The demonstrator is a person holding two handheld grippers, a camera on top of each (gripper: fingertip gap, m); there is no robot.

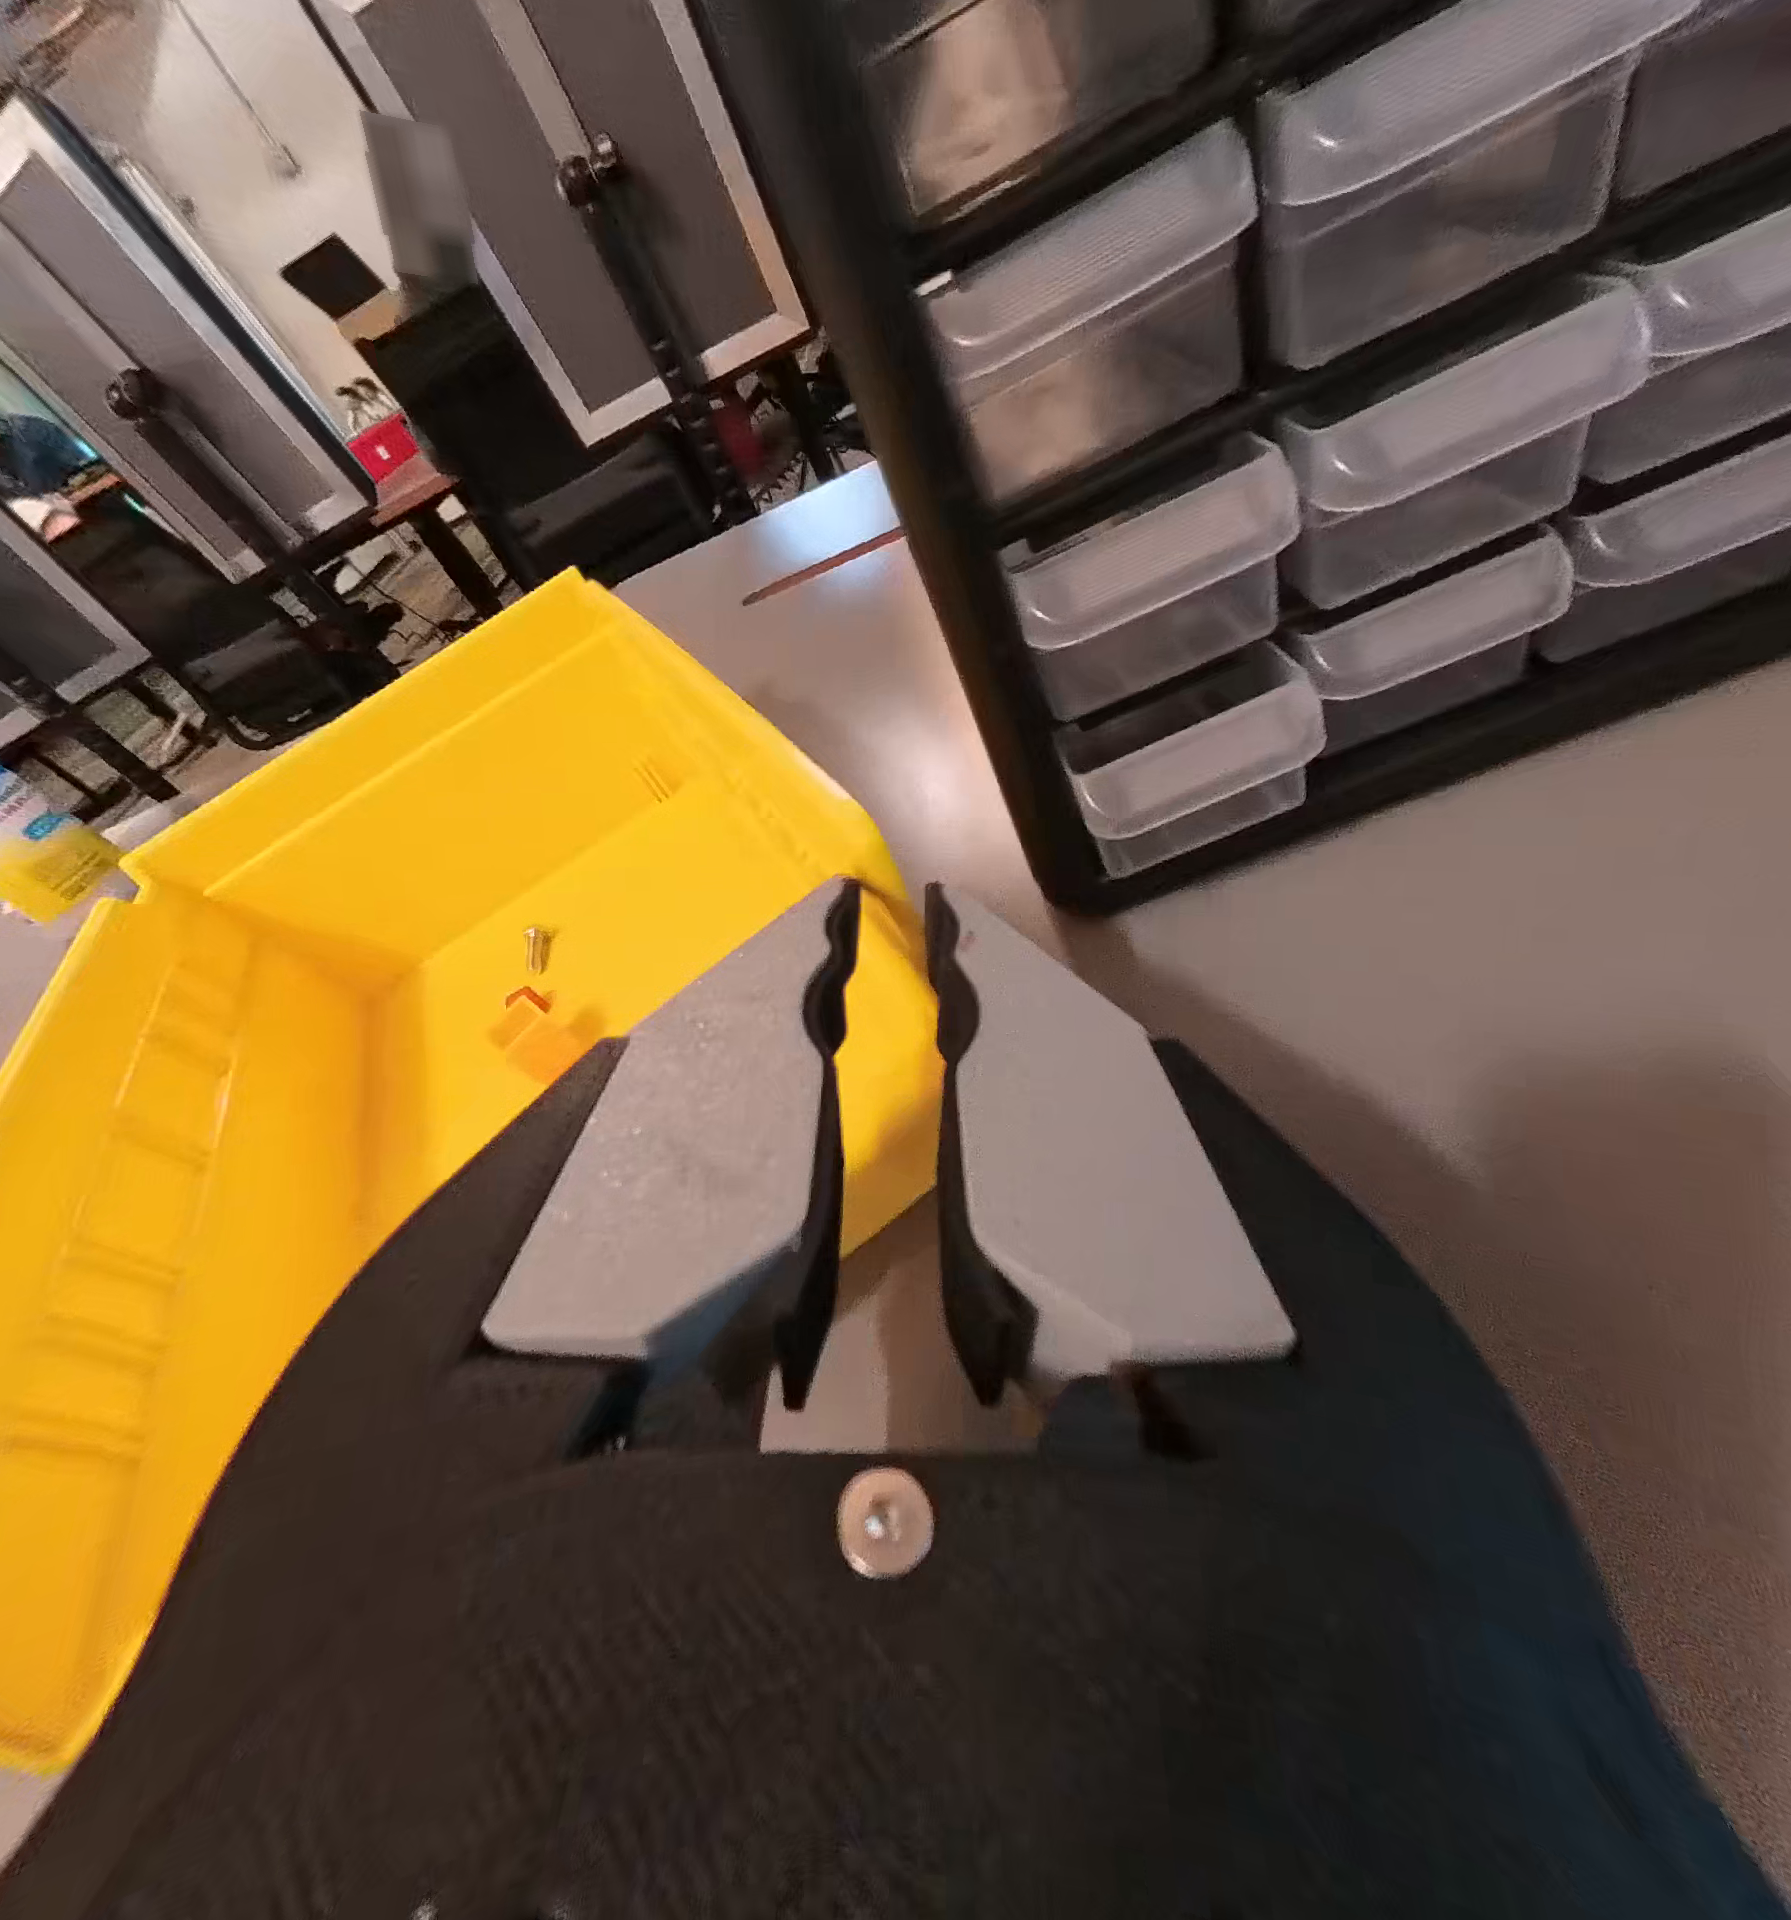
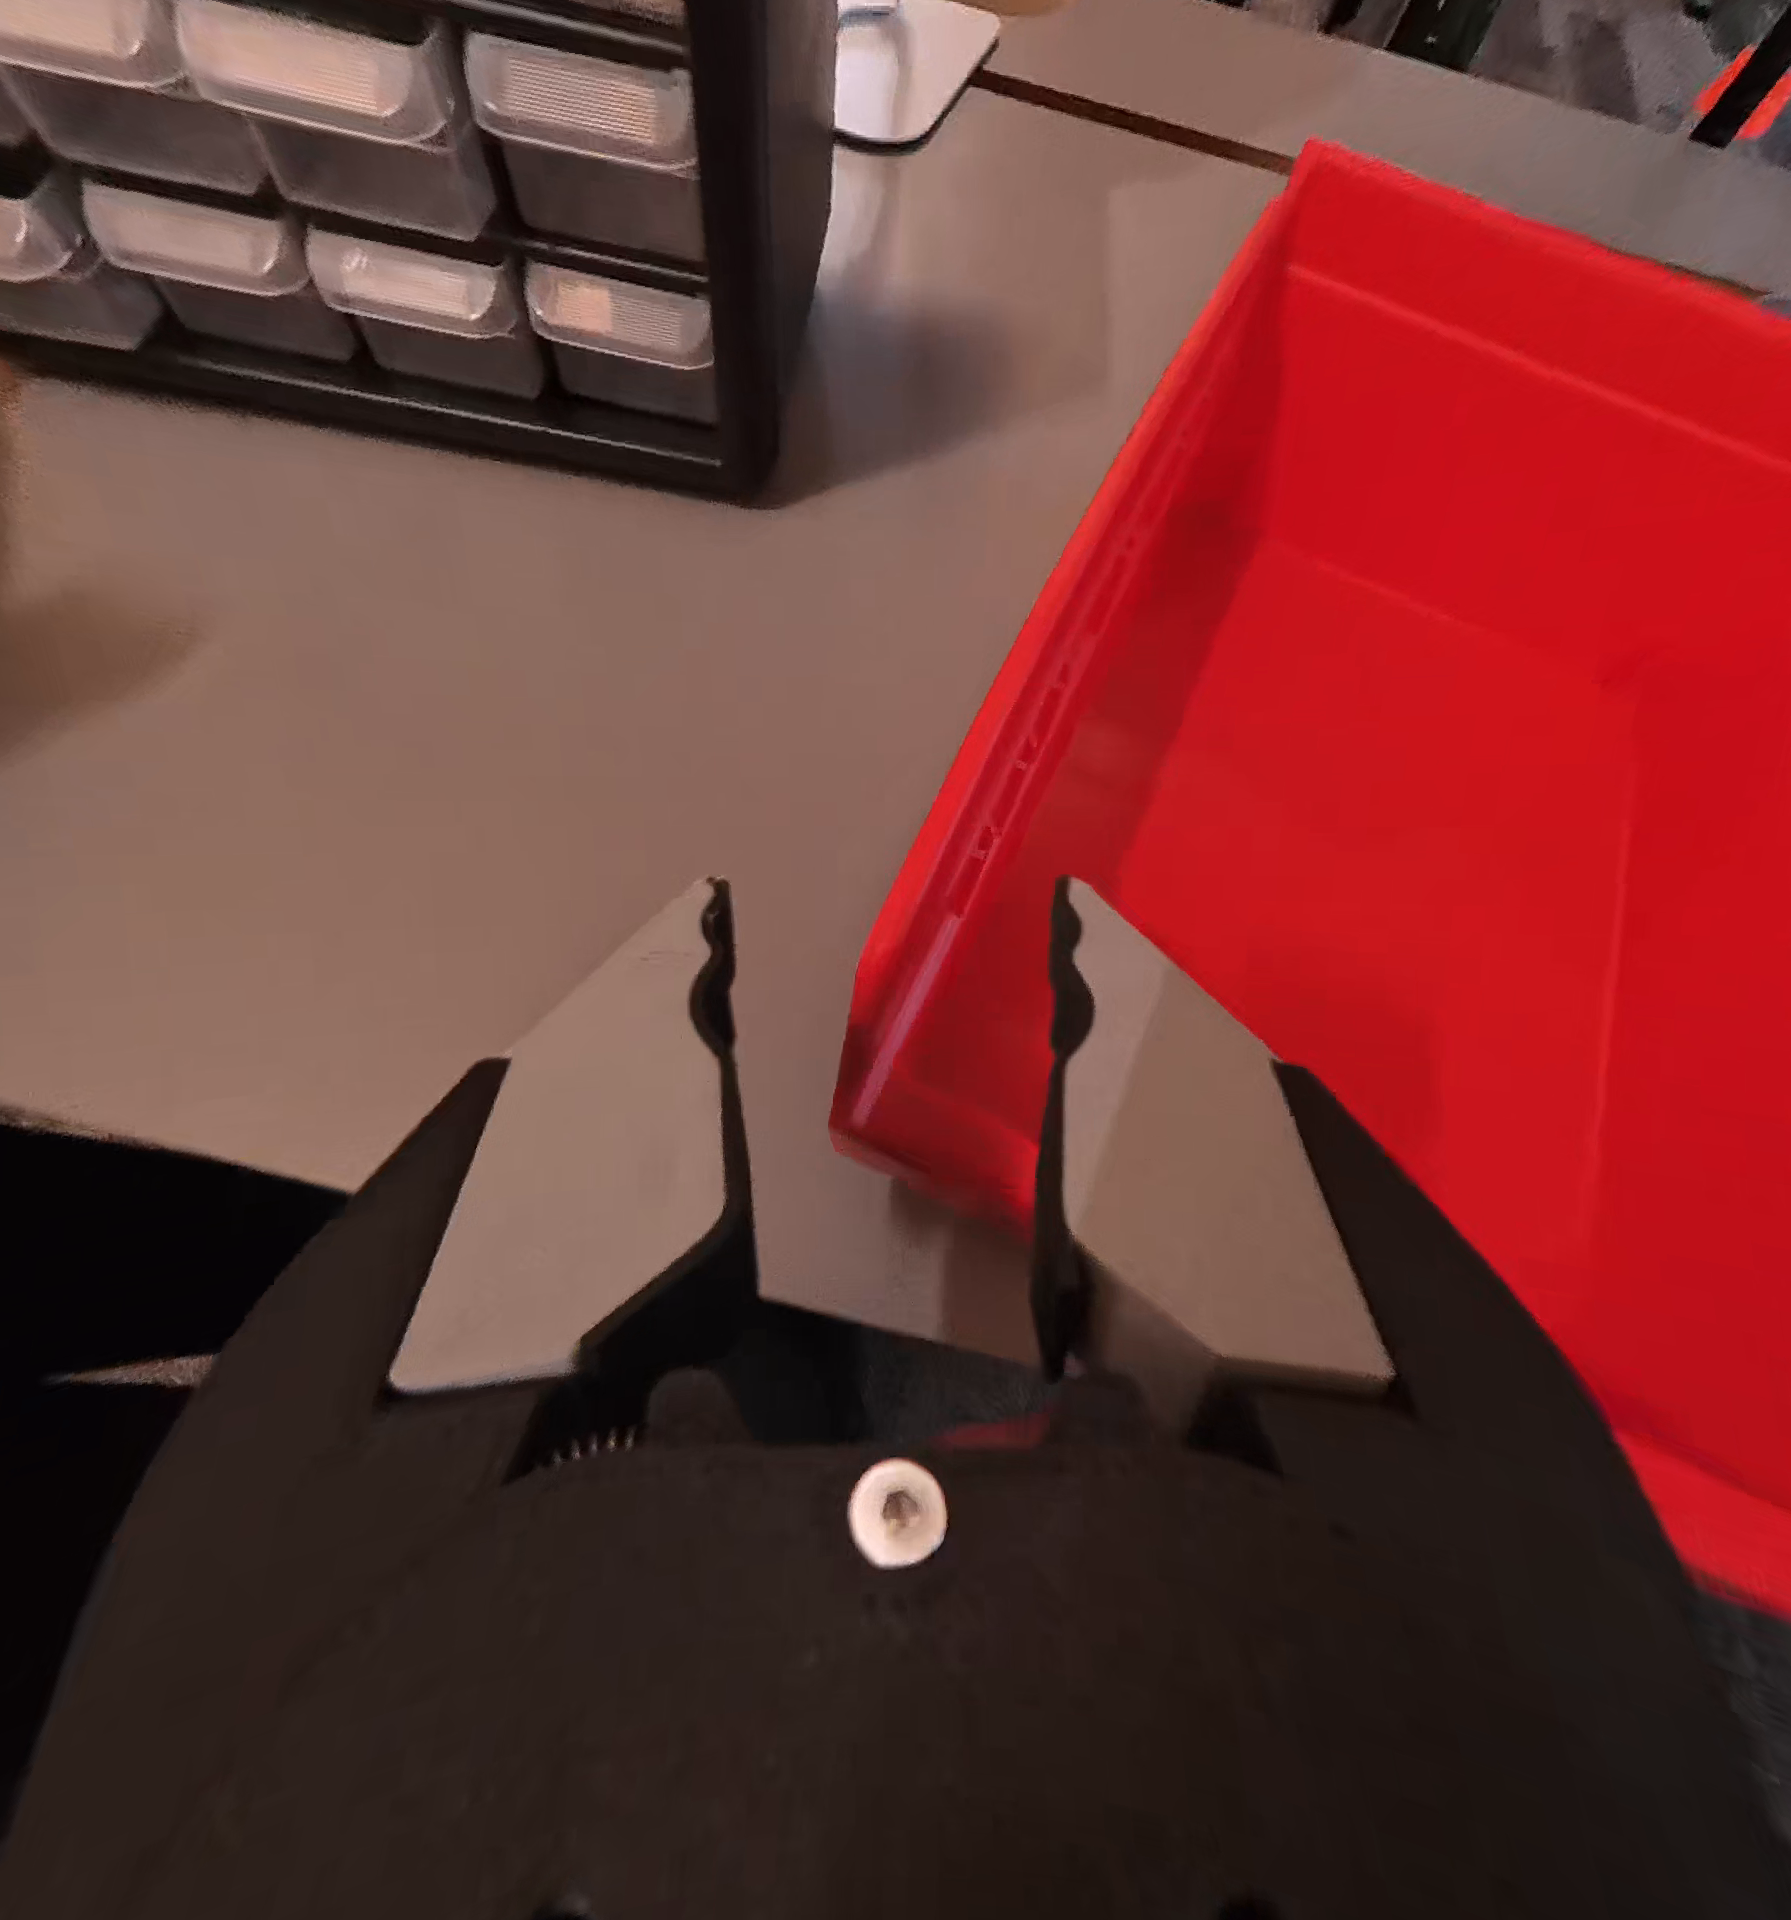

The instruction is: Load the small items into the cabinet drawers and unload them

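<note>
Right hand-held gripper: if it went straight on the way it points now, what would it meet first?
Most likely the near side wall of the red plastic bin, whose rim runs between the open, empty fingers of the right hand-held gripper. Depth is unclear, so it may pass just above the rim.

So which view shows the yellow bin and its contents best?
The left wrist view: the yellow bin lies open there, with a small metal screw and an orange piece on its floor. The right wrist view shows none of it, only a red bin.

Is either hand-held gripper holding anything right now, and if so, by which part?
Nothing is held. The left hand-held gripper is narrowly open above the yellow bin; the right hand-held gripper is open over the red bin wall.
</note>
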